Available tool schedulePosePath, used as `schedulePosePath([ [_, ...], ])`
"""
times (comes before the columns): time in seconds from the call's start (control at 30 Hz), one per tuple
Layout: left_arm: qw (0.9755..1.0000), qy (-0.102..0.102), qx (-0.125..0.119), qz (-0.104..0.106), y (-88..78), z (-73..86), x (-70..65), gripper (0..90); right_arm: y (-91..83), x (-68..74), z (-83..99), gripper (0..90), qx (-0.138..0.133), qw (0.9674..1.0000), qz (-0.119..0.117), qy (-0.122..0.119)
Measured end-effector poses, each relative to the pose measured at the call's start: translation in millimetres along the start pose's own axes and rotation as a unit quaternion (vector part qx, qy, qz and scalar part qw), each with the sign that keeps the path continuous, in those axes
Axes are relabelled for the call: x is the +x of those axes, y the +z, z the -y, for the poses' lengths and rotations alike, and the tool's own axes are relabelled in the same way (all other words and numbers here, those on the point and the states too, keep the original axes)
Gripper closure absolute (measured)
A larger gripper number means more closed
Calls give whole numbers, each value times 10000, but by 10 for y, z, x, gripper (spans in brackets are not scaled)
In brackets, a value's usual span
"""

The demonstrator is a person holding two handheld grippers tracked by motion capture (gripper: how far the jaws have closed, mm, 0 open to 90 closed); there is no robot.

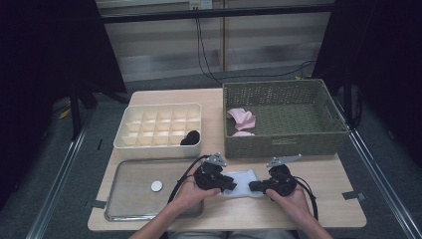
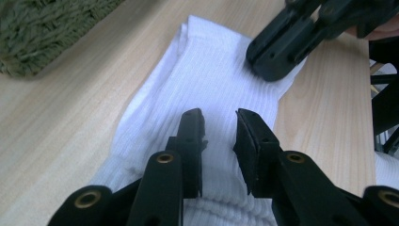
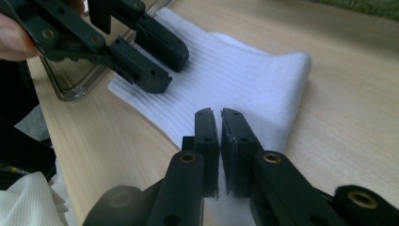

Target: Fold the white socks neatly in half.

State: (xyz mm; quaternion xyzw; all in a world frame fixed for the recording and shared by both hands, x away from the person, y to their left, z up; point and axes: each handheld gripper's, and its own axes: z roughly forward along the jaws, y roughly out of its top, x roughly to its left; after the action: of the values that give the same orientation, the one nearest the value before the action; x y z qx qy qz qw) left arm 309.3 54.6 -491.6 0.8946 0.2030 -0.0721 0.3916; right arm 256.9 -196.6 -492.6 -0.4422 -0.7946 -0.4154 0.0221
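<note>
a white ribbed sock (image 1: pixel 242 183) lies flat on the wooden table (image 1: pixel 328 199), folded over at one end, in front of the green wicker basket (image 1: pixel 283 142)

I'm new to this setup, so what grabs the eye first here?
A white sock lies at the table's near edge, with the left gripper and right gripper meeting over it. Behind stand a green wicker basket holding pink cloth and a cream divider box.

Green wicker basket (image 1: pixel 286 144) at 1 o'clock holds pink cloths (image 1: pixel 242 118); white divider box (image 1: pixel 130 144) at 11; metal tray (image 1: pixel 112 201) at 8.
</note>
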Motion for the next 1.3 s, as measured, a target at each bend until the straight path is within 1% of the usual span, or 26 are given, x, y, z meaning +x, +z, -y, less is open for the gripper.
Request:
schedulePosePath([
  [0.03, 10000, 27, -49, 29, 0, 17, 8, 716, -35, 1, -5, 841, -85, 10000, 41, 13],
  [0.07, 10000, 38, -13, -21, -9, 21, 4, 717, -69, -6, -5, 828, -135, 9999, 65, 36],
  [0.1, 9999, 39, -93, 10, -1, 30, 1, 717, -99, -20, -6, 803, -191, 9997, 121, 43],
  [0.13, 9999, 47, -56, -69, -5, 29, -14, 716, -126, -35, -5, 782, -212, 9996, 184, 57],
  [0.17, 9999, 47, -56, -69, -5, 29, -14, 715, -166, -72, -1, 764, -246, 9994, 217, 81],
  [0.2, 9999, 25, -97, -15, 1, 35, -9, 715, -194, -99, 4, 739, -274, 9993, 252, 87],
  [0.23, 10000, 24, -76, -43, -1, 30, -9, 715, -209, -118, 12, 720, -292, 9991, 275, 116],
  [0.27, 9999, 0, -116, -13, 4, 31, -7, 713, -217, -140, 26, 697, -297, 9989, 310, 181],
  [0.33, 9999, 32, -132, -16, 6, 25, -5, 713, -208, -166, 46, 669, -258, 9989, 328, 225],
  [0.47, 9999, -37, -92, 61, 4, -11, 8, 699, -124, -186, 45, 624, -158, 9992, 316, 188],
  [0.5, 9999, -62, -105, 79, 2, -17, 14, 697, -98, -196, 40, 624, -116, 9994, 284, 162],
  [0.57, 9998, -92, -132, 67, 15, -20, 10, 693, -59, -211, 32, 613, -78, 9995, 213, 206],
  [0.6, 9997, -86, -202, 75, 19, -23, 2, 687, -44, -206, 27, 613, -55, 9995, 225, 203],
  [0.67, 9999, -71, -151, 18, 16, -41, -19, 671, -21, -190, 18, 615, -56, 9997, 201, 152],
  [0.7, 9998, -72, -171, 29, 32, -45, -27, 662, -15, -181, 16, 643, -33, 9997, 202, 125],
  [0.73, 9999, -54, -122, 58, 39, -47, -27, 654, 1, -170, 15, 654, -6, 9998, 194, 49],
  [0.77, 9998, -71, -154, 43, 52, -45, -37, 649, 12, -167, 17, 657, 13, 9998, 195, 26],
  [0.8, 9999, -13, -124, 26, 47, -49, -40, 649, 22, -159, 21, 663, 9, 9998, 217, 36],
  [0.9, 9999, -5, -136, 21, 63, -48, -51, 647, 32, -147, 33, 665, -54, 9997, 248, -7],
  [0.97, 10000, -13, -83, 0, 66, -47, -46, 648, 43, -146, 46, 667, -107, 9998, 177, 5],
  [1.0, 10000, 0, -93, 8, 78, -40, -35, 648, 48, -146, 47, 664, -123, 9998, 162, 25],
  [1.07, 10000, 50, -67, -47, 83, -40, -49, 659, 59, -135, 51, 675, -151, 9997, 183, -36],
  [1.13, 9999, 71, -133, -54, 94, -29, -58, 660, 59, -125, 53, 689, -151, 9996, 254, 44],
  [1.17, 9999, 92, -106, -86, 89, -28, -62, 660, 61, -117, 50, 690, -146, 9995, 277, 36],
  [1.23, 9999, 104, -125, -55, 91, -22, -54, 662, 61, -109, 59, 697, -176, 9994, 295, 31],
  [1.3, 9998, 125, -114, -57, 91, -24, -49, 667, 53, -108, 58, 740, -125, 9994, 312, 117],
])
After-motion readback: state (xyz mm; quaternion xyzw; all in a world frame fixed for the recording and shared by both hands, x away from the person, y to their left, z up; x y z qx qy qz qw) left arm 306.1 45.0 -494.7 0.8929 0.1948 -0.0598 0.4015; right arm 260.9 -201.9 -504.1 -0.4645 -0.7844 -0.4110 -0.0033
